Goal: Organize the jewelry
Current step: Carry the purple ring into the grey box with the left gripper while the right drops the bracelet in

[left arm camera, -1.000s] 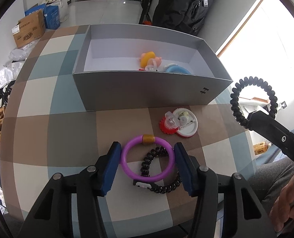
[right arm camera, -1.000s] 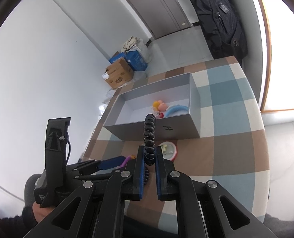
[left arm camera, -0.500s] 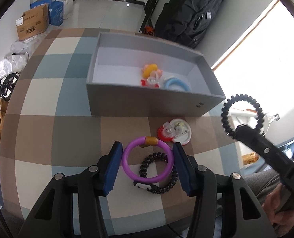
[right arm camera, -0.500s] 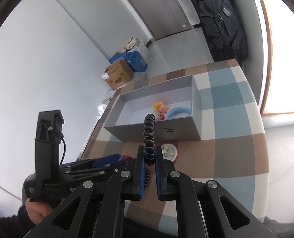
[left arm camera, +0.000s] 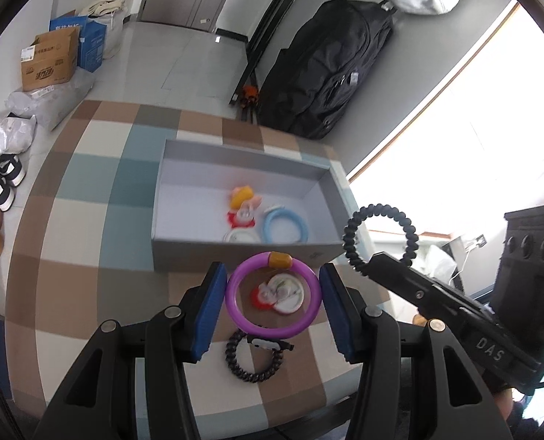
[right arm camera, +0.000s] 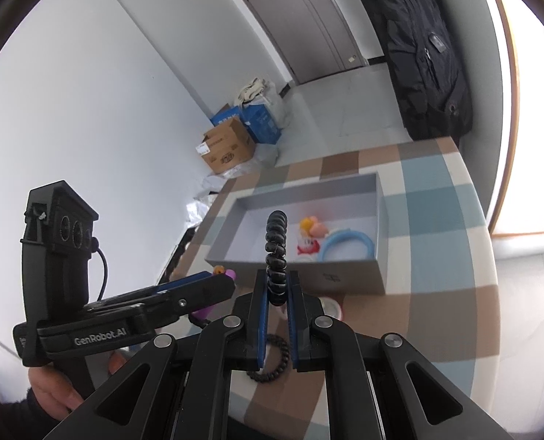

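Left wrist view. The left gripper holds a purple ring crosswise between its blue pads, clear of the checked table; the ring's gold bead faces away from the camera. Seen through the ring, a red-and-white clip lies on the table. Below the ring, a black bead bracelet lies flat on the cloth. Beyond stands a grey box that contains a blue ring, a white ring and a small yellow-and-pink figure. At right, the right gripper reaches in from the side, its tips pinching a black coil band that stands up as an open loop level with the box's near right corner.

Right wrist view. The right gripper has its fingers nearly together, clamped on the coil band, which is seen edge-on and rises upright in front of the box. The blue ring and the figure lie in the box's right half. The bead bracelet lies on the table under the fingers. At left, the left gripper points toward the box's near left corner with the purple ring at its tip; a hand grips its handle.
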`<state>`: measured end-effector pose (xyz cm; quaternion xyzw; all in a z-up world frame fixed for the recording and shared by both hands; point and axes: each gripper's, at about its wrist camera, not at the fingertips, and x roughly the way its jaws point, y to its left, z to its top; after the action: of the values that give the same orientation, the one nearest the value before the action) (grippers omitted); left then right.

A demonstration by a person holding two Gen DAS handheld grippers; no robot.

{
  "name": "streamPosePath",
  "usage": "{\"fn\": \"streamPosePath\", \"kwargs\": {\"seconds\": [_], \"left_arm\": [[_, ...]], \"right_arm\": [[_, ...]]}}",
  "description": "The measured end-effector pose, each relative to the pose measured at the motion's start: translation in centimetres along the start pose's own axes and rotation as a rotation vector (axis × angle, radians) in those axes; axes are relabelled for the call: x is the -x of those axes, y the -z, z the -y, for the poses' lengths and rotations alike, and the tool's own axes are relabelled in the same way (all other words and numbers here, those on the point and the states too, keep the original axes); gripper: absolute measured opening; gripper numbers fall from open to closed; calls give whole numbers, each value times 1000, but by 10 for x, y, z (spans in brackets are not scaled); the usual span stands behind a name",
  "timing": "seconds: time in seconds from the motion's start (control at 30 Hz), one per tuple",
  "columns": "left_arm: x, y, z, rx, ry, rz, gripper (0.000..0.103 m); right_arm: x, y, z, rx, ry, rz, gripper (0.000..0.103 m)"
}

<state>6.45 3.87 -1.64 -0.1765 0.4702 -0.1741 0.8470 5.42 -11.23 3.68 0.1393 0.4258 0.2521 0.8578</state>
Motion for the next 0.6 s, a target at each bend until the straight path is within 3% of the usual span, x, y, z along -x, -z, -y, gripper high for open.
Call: {"fn": "streamPosePath", "kwargs": {"seconds": [0.6], "left_arm": [[-7,-39,-12,98,66,38,47]], "right_arm": [[-28,-28,5,-6,10,-10,8]]}}
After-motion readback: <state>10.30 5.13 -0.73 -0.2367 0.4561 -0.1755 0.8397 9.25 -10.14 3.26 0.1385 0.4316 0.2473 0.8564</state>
